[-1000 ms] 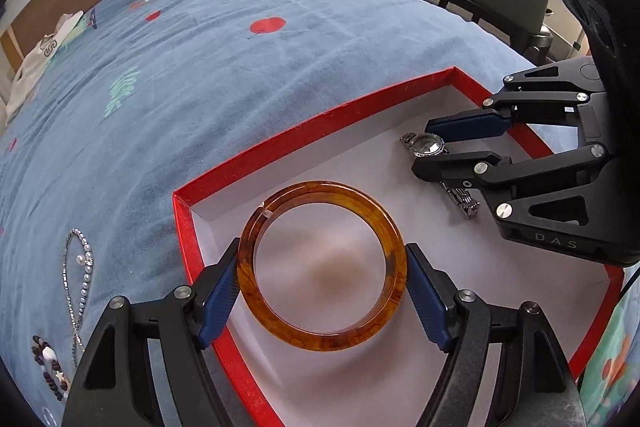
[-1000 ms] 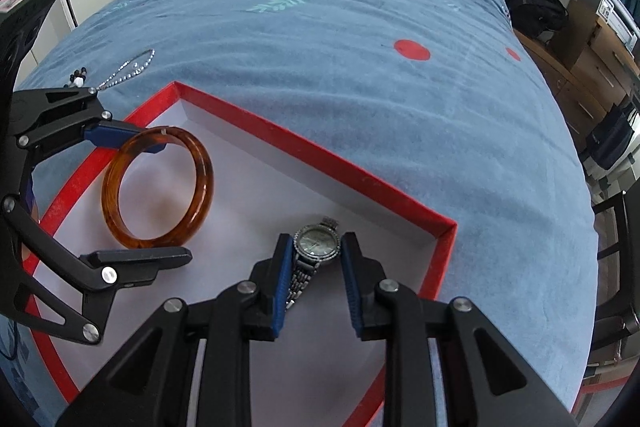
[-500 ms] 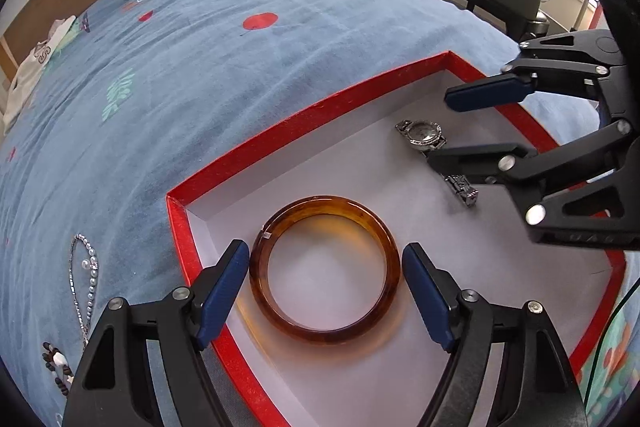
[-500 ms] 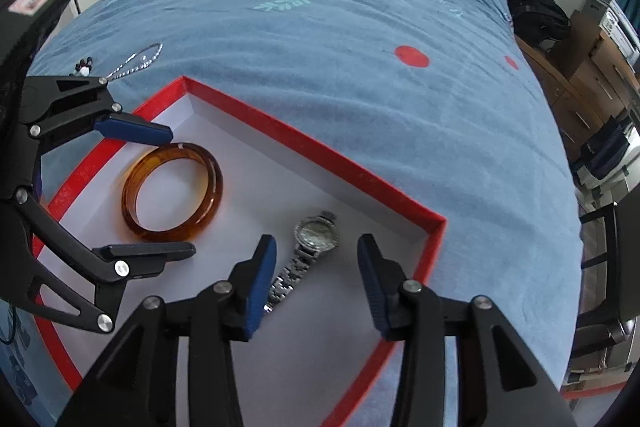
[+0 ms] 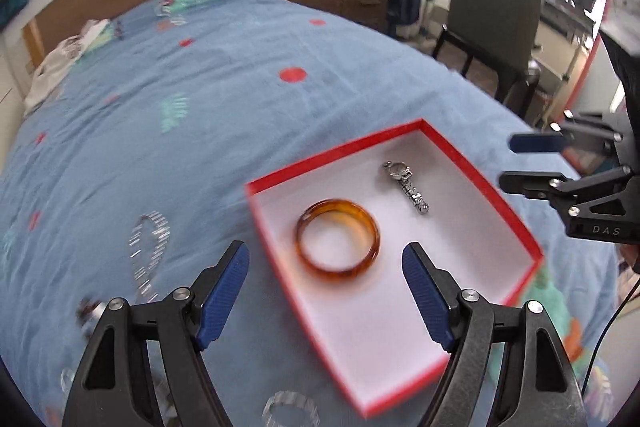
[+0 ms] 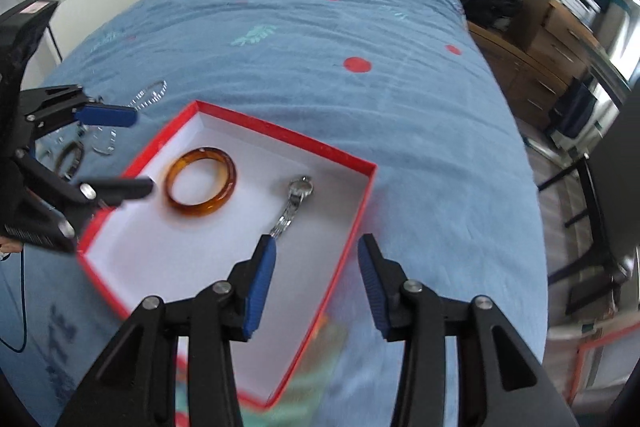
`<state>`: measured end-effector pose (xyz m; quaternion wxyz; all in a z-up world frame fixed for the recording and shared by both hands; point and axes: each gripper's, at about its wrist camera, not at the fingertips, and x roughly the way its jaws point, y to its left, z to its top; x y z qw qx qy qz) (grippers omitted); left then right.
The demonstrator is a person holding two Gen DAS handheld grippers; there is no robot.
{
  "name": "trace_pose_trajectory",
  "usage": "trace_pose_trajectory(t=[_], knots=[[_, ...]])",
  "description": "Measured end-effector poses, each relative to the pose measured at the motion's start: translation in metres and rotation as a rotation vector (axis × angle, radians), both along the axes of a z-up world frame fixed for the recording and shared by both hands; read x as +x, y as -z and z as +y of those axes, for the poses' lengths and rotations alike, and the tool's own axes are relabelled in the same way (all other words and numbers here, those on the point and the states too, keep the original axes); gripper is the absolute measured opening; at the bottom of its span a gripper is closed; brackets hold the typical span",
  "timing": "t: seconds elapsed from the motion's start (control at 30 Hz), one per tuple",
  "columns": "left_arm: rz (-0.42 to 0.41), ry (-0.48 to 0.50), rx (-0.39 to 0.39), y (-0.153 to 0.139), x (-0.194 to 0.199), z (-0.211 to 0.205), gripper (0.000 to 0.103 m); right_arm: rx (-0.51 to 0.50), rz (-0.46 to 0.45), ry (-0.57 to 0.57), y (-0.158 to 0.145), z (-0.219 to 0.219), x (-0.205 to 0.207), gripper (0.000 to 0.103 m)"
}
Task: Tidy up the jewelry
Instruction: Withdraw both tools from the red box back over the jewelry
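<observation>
Both grippers have pulled back from the red-rimmed white box (image 5: 516,227); inside, amber bangle (image 5: 338,237) at 9 o'clock of the silver wristwatch (image 5: 406,181). Left gripper (image 5: 326,291) and right gripper (image 6: 316,283) jaws wide apart, empty.

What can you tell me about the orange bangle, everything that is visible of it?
The orange bangle is a thick closed ring, translucent amber with darker brown mottling, glossy like resin or plastic. It lies flat on the white floor of the red box, in the half nearer the loose jewelry on the bedspread. It touches only the floor: the watch lies apart beside it, and neither open gripper holds it.
</observation>
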<state>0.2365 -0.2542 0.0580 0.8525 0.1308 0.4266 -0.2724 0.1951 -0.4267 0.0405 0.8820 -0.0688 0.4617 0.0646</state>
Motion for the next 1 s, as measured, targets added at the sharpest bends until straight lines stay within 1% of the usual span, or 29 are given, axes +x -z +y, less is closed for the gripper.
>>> trace_pose_trajectory(t=[0.13, 0.23, 0.37, 0.43, 0.53, 0.63, 0.77, 0.83, 1.0], knots=[[-0.048, -0.077, -0.034, -0.031, -0.033, 0.059, 0.078, 0.046, -0.037, 0.041, -0.028, 0.014, -0.039, 0.041], [-0.085, -0.142, -0.038, -0.048, -0.06, 0.109, 0.078, 0.074, -0.063, 0.056, -0.046, 0.032, -0.069, 0.041], [-0.112, -0.214, 0.011, -0.058, -0.101, 0.167, 0.079, 0.11, -0.084, 0.066, -0.061, 0.064, -0.105, 0.041], [-0.129, -0.257, 0.016, -0.062, -0.122, 0.196, 0.084, 0.128, -0.097, 0.066, -0.066, 0.082, -0.121, 0.041], [-0.159, -0.317, 0.02, -0.068, -0.149, 0.235, 0.087, 0.154, -0.115, 0.06, -0.072, 0.106, -0.142, 0.041], [-0.186, -0.374, 0.02, -0.073, -0.173, 0.266, 0.088, 0.18, -0.137, 0.046, -0.078, 0.129, -0.158, 0.041], [-0.215, -0.416, 0.022, -0.074, -0.199, 0.289, 0.089, 0.192, -0.168, 0.024, -0.084, 0.159, -0.177, 0.041], [-0.212, -0.442, 0.01, -0.071, -0.207, 0.301, 0.089, 0.212, -0.181, 0.017, -0.087, 0.172, -0.183, 0.041], [-0.203, -0.502, -0.008, -0.06, -0.223, 0.322, 0.089, 0.216, -0.21, 0.018, -0.085, 0.197, -0.19, 0.041]])
